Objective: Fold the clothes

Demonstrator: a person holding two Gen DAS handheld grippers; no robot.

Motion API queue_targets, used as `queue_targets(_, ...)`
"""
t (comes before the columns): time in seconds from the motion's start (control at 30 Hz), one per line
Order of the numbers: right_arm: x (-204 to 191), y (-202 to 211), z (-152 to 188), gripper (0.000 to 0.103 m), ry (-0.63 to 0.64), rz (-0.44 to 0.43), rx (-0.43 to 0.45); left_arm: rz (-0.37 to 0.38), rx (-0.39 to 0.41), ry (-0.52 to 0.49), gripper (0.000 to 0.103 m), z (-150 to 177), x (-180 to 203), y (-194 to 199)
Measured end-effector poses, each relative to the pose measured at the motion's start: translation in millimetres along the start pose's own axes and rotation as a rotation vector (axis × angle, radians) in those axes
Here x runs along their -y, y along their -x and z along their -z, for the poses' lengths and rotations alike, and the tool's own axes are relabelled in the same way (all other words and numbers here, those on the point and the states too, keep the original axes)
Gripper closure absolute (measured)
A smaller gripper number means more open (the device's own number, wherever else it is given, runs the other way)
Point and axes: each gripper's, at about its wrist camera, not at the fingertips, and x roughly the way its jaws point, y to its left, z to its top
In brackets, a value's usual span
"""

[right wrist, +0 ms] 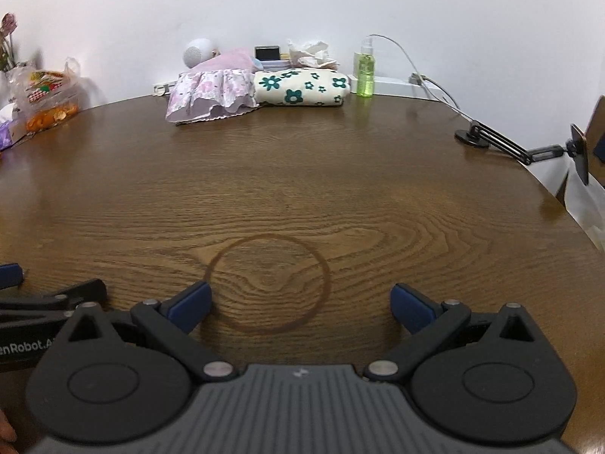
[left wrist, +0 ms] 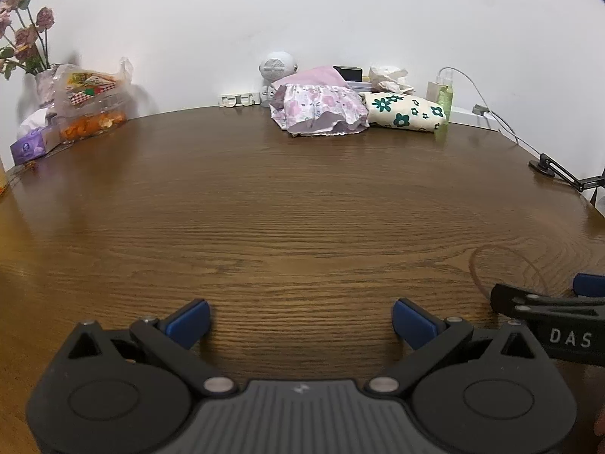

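Note:
Two folded garments lie at the far edge of the wooden table (left wrist: pixel 264 196): a pink floral one with a ruffled hem (left wrist: pixel 321 109) (right wrist: pixel 211 92) and, to its right, a cream one with green flowers (left wrist: pixel 404 109) (right wrist: pixel 302 87). My left gripper (left wrist: pixel 300 321) hovers open over bare wood near the front, nothing between its blue pads. My right gripper (right wrist: pixel 300 304) is also open and empty, above a round ring stain (right wrist: pixel 268 283). The two grippers sit side by side; the right one's body (left wrist: pixel 552 325) shows at the edge of the left wrist view.
Along the wall stand a white round speaker (left wrist: pixel 276 66), crumpled tissues (left wrist: pixel 389 75), a green spray bottle (right wrist: pixel 365 70), a power strip with cable (right wrist: pixel 416 79) and a black clamp arm (right wrist: pixel 503 143). A snack bag (left wrist: pixel 90 102), tissue box (left wrist: pixel 32 145) and flowers (left wrist: pixel 26 34) sit far left.

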Motion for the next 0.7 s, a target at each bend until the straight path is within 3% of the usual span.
queue_targets(0.7,0.1,2.7,2.8,0.001,0.014,-0.021,0.012,-0.03,0.016,0.021,0.0,6.7,2.8,5.3)
